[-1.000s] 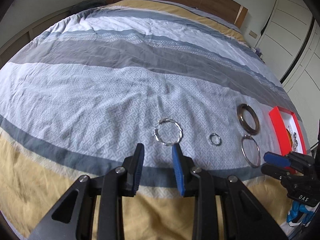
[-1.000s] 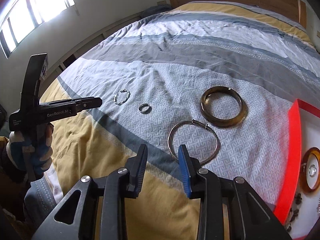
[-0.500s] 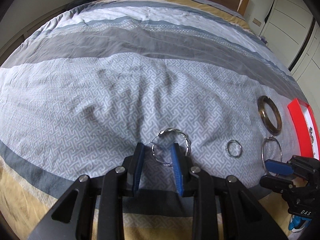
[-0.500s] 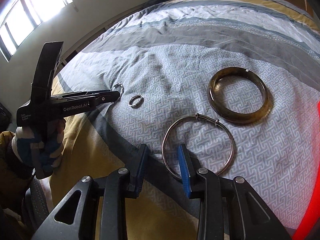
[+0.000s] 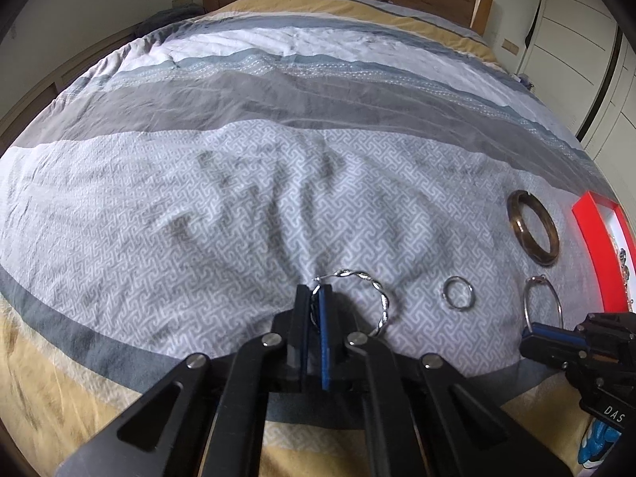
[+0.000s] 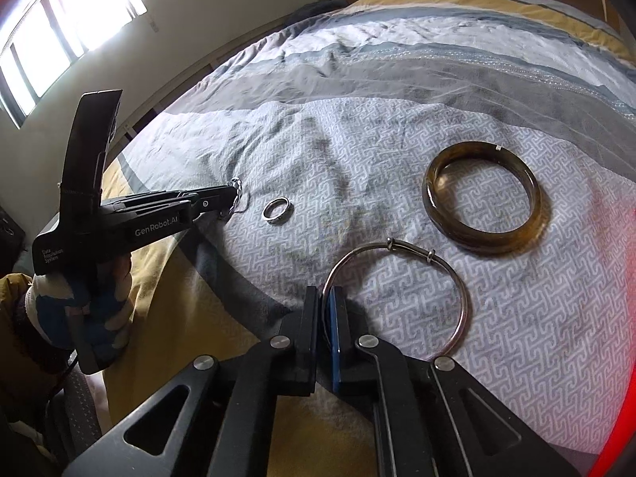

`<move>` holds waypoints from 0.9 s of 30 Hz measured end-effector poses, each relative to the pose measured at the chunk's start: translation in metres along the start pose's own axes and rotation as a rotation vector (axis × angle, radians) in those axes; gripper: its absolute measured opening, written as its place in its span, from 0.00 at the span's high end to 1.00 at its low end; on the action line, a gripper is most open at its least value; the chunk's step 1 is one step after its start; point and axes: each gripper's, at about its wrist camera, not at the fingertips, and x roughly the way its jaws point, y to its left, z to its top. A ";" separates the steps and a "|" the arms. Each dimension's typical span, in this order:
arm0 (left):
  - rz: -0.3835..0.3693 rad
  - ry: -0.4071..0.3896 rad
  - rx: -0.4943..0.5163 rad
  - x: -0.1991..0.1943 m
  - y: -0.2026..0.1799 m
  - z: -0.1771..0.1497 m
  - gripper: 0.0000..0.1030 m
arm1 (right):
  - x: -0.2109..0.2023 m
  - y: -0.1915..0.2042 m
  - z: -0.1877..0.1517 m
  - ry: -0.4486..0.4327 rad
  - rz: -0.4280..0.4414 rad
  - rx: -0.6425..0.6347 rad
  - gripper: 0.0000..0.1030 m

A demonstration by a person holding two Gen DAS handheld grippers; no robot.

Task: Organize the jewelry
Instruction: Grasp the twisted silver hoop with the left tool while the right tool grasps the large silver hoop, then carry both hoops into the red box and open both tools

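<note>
Your left gripper is clenched on the near-left rim of the twisted silver bangle, which lies on the patterned grey band of the bedspread, and your right gripper is clamped the same way on the left edge of the thin silver bangle. Between the two bangles sits the small silver ring, apart from both. The brown bangle rests flat just beyond the thin one, with the red jewelry box near it at the bed's right side.
</note>
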 end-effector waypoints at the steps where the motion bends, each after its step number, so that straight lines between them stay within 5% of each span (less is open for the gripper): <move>1: 0.004 0.000 0.006 -0.003 -0.001 -0.001 0.97 | -0.003 0.001 0.000 -0.005 0.002 0.002 0.95; 27: 0.020 -0.101 0.044 -0.166 -0.019 -0.051 0.97 | -0.139 0.066 -0.044 -0.127 0.071 0.118 0.96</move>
